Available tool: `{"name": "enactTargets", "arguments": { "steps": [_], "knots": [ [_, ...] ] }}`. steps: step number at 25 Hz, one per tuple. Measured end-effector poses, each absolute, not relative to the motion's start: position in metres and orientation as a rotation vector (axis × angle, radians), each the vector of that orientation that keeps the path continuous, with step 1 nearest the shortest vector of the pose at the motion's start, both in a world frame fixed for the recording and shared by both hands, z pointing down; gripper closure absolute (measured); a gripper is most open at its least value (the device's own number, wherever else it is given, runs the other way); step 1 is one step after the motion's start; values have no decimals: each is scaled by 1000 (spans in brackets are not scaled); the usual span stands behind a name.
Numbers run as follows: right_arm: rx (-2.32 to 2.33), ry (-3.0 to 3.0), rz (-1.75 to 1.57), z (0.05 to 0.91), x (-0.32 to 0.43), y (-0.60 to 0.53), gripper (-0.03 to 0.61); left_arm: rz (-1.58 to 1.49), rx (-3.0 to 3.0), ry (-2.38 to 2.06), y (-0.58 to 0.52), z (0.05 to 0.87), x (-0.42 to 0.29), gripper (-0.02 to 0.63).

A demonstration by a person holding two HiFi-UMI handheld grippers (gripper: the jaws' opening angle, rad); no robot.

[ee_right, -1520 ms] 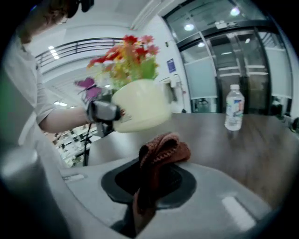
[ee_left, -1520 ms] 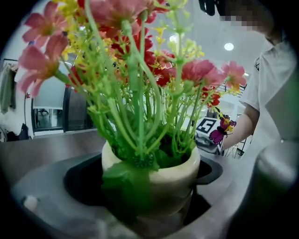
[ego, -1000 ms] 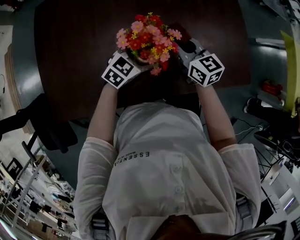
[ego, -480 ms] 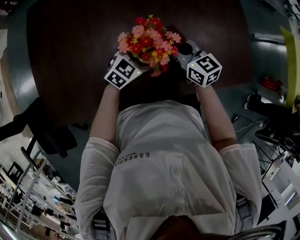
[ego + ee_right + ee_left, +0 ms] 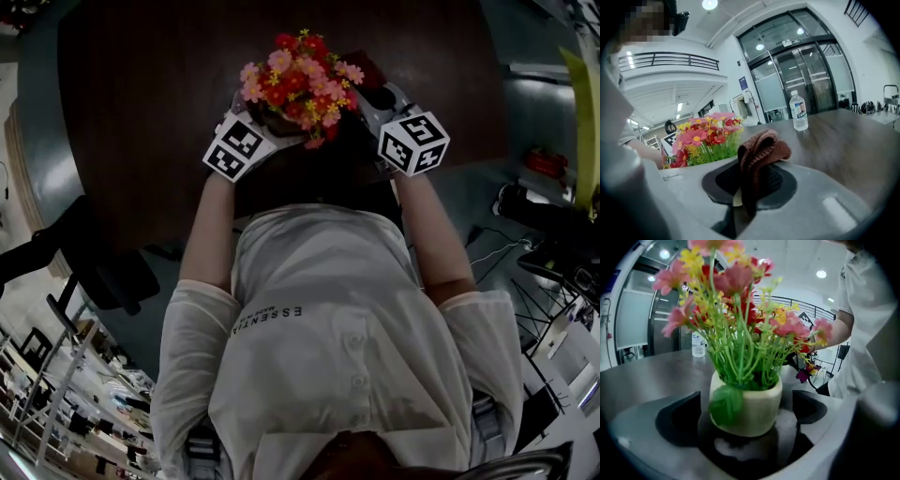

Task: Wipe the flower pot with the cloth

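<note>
A cream flower pot with pink, red and yellow flowers stands between the two jaws of my left gripper, which is shut on its sides. In the head view the blooms hide most of the pot. My left gripper is at its left and my right gripper close at its right. The right gripper is shut on a bunched brown knitted cloth, which sticks up out of its jaws. In the right gripper view the flowers are just left of the cloth.
The pot is over a dark wooden table, near its front edge. A clear water bottle stands farther back on the table and shows behind the flowers as a bottle. A black chair stands at the left.
Both grippers and the pot have stayed together with only small shifts. The left gripper's cube has dropped slightly to the left, and the right one moved a little to the right.
</note>
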State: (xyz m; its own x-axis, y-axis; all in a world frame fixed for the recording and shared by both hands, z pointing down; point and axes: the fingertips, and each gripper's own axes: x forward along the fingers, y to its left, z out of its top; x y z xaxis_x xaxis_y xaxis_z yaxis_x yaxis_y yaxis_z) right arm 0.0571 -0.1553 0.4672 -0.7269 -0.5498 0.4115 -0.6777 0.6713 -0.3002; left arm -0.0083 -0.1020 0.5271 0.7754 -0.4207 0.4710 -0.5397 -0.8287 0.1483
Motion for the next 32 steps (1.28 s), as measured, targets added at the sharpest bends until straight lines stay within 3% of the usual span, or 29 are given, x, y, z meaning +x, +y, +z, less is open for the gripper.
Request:
{"name": "enactTargets", "arguments": {
  "steps": [3, 5, 9, 15, 32],
  "knots": [
    [1035, -2584, 641, 461, 70, -148, 528, 596, 2655, -890, -92, 517, -34, -10],
    [1056, -2566, 626, 458, 80, -141, 528, 474, 2591, -1050, -90, 499, -52, 44],
    [1056, -2551, 552, 450, 93, -122, 528, 108, 2407, -1331, -76, 456, -90, 312],
    [1085, -2572, 403, 437, 119, -76, 528, 50, 2428, -1573, -21, 408, -85, 581],
    [897, -2698, 277, 388, 171, 130, 528, -7, 2390, -1830, 175, 332, 23, 598]
  ]
}}
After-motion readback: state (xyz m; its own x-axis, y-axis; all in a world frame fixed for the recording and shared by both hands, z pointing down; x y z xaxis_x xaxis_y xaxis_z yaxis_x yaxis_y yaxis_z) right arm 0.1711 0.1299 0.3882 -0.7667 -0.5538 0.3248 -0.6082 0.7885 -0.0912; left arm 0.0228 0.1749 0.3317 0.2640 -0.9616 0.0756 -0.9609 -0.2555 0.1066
